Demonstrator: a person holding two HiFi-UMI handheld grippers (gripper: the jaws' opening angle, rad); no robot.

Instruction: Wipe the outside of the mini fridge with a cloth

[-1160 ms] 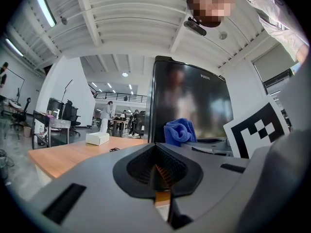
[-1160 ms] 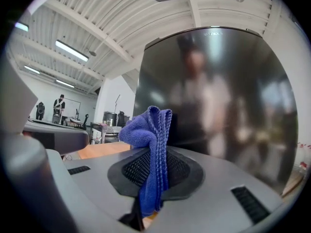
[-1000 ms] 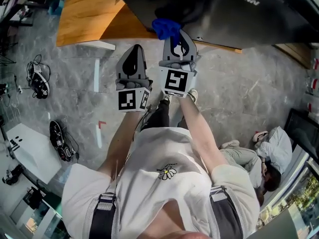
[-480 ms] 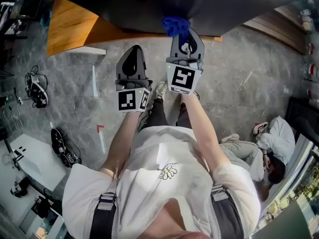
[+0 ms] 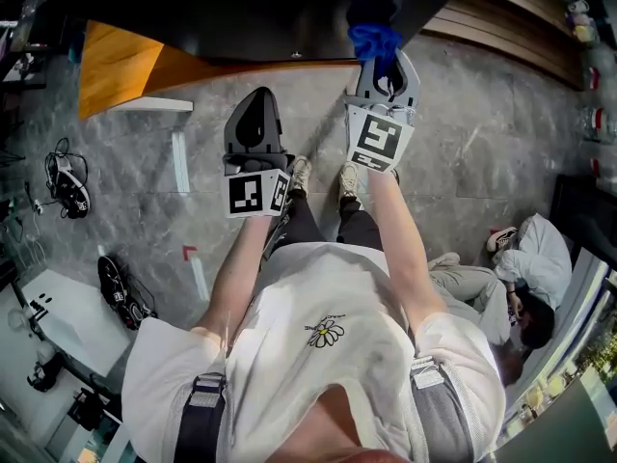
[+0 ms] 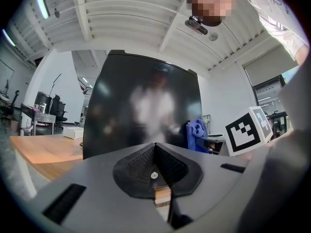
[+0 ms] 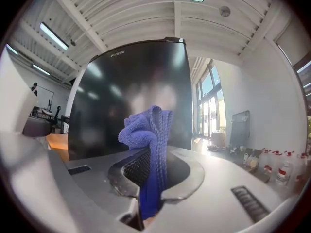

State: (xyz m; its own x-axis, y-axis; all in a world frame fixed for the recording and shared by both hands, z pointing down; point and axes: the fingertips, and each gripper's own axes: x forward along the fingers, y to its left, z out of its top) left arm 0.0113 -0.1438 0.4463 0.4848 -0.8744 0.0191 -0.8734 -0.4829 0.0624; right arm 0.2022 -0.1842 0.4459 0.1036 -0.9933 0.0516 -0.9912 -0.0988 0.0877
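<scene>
Right gripper [image 5: 384, 66]: jaws clamped on the blue cloth [image 7: 148, 130], parted only by the fabric's thickness; the cloth bunches above the jaw tips and stands up against the dark glossy front of the mini fridge [image 5: 241, 8], though actual contact cannot be confirmed. Left gripper [image 6: 155, 152]: jaws fully together, nothing between them; it is held short of the fridge, beside the right gripper and apart from it. The mini fridge stands on a wooden platform [image 5: 125, 61] above the grey floor [image 5: 482, 143].
</scene>
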